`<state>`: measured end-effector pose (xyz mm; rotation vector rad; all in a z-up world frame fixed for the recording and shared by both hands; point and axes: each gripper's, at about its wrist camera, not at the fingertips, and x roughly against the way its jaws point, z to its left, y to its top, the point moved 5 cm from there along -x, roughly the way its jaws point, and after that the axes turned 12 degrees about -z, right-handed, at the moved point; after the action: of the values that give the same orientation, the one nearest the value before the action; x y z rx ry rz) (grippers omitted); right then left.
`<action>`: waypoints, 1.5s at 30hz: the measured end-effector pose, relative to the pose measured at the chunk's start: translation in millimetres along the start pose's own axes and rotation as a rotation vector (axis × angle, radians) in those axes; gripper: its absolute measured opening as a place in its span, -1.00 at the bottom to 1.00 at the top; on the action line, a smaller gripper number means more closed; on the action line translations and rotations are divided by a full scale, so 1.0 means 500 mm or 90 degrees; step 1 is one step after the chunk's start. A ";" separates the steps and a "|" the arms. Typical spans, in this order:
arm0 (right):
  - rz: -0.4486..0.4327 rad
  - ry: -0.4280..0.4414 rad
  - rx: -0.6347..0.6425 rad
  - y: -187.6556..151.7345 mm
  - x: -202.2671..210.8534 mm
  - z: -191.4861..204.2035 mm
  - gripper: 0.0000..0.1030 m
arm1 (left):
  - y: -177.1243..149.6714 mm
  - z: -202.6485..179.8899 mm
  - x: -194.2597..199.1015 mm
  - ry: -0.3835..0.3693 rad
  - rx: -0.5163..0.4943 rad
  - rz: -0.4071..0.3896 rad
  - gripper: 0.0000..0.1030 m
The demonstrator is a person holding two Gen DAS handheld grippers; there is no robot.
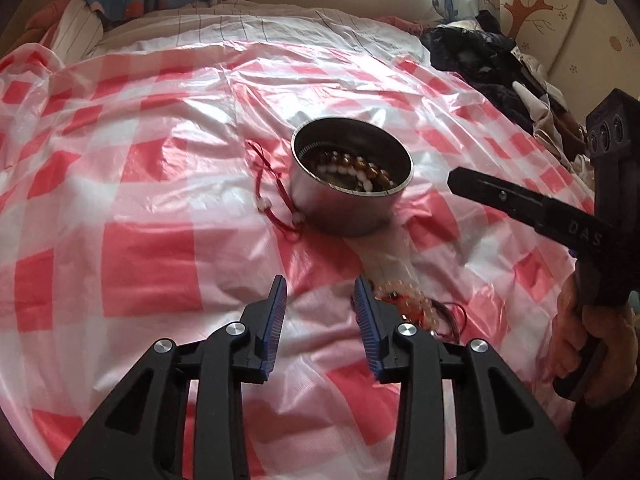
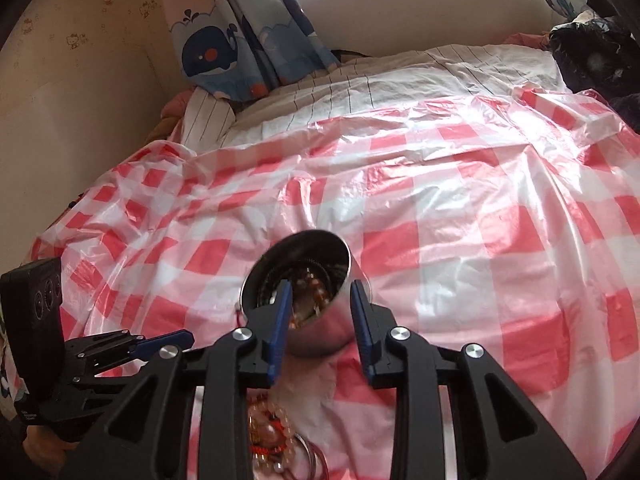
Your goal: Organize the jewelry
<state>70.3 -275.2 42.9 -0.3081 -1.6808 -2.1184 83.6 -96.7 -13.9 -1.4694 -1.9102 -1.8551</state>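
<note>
Two open grippers [image 1: 320, 296] [image 2: 320, 300]; bracelets [image 1: 416, 306] beside left.

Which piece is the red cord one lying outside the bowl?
Start at the steel bowl on the checked plastic sheet. Against its left wall lies a thin red cord bracelet. Unlike the bead pile by the left tongs, it carries only two pale beads.

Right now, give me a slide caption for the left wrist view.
Open left gripper hovers beside loose beaded jewelry, near a steel bowl holding bracelets.

Both wrist views low over bed, facing the window wall, sharing steel bowl [image 1: 352, 176] [image 2: 316, 296]
</note>
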 end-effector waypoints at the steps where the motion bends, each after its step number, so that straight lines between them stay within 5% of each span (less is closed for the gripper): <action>1: 0.012 0.002 0.004 -0.017 0.016 0.000 -0.38 | -0.010 -0.008 -0.001 -0.003 -0.003 0.004 -0.35; 7: 0.100 0.010 0.051 -0.143 0.061 0.020 -0.34 | -0.011 -0.033 -0.007 0.002 -0.032 -0.004 -0.27; 14: 0.096 0.023 0.051 -0.139 0.044 0.036 -0.25 | 0.056 0.060 -0.029 0.070 0.024 -0.032 -0.13; 21: 0.097 0.021 0.051 -0.144 0.039 0.037 -0.10 | 0.091 0.055 -0.155 0.143 -0.119 0.028 -0.10; 23: 0.096 0.022 0.050 -0.144 0.039 0.037 -0.10 | 0.084 0.049 -0.171 0.166 -0.164 0.039 -0.25; 24: 0.097 0.022 0.049 -0.144 0.038 0.036 -0.10 | 0.083 0.048 -0.168 0.168 -0.171 0.043 -0.73; 25: 0.097 0.022 0.048 -0.143 0.037 0.036 -0.10 | 0.084 0.050 -0.161 0.171 -0.173 0.045 -0.83; 33: 0.081 0.035 0.031 -0.130 0.049 0.038 -0.06 | 0.108 0.055 -0.036 0.053 -0.046 0.009 -0.83; 39: 0.072 0.047 0.014 -0.122 0.058 0.037 -0.05 | 0.220 -0.033 0.040 0.004 -0.052 -0.070 -0.83; 45: 0.065 0.048 -0.003 -0.114 0.063 0.026 -0.05 | 0.265 -0.090 0.003 -0.010 -0.052 -0.079 -0.83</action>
<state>15.3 -257.9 9.5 -0.3055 -1.5842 -2.0340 147.7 -159.9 93.3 -1.4218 -1.9970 -2.0032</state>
